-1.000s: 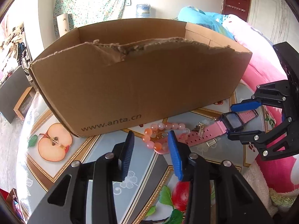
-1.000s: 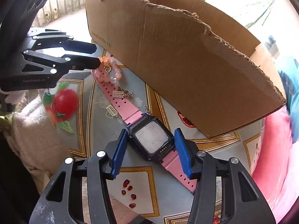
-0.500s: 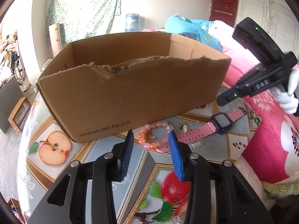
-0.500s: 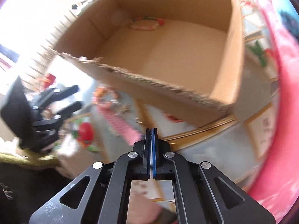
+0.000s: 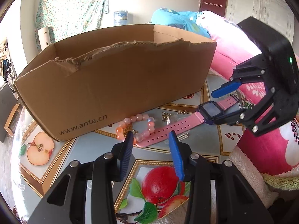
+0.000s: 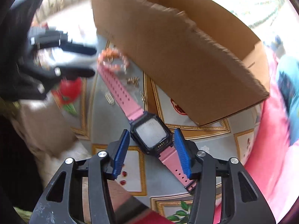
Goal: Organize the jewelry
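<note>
My right tongs (image 6: 152, 143) have just spread and straddle the pink watch (image 6: 151, 134) untouched, while my left tongs (image 5: 151, 140) hang parted, gripping nothing.

Fruit-print table (image 5: 56, 160), cardboard box (image 5: 119, 85), pink watch (image 5: 186, 123), bead bracelet (image 5: 136, 125)

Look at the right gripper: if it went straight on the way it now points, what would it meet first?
Most likely the pink watch: its dark face lies between the open fingers of the right gripper, on the table. Depth is unclear, so contact isn't certain.
</note>
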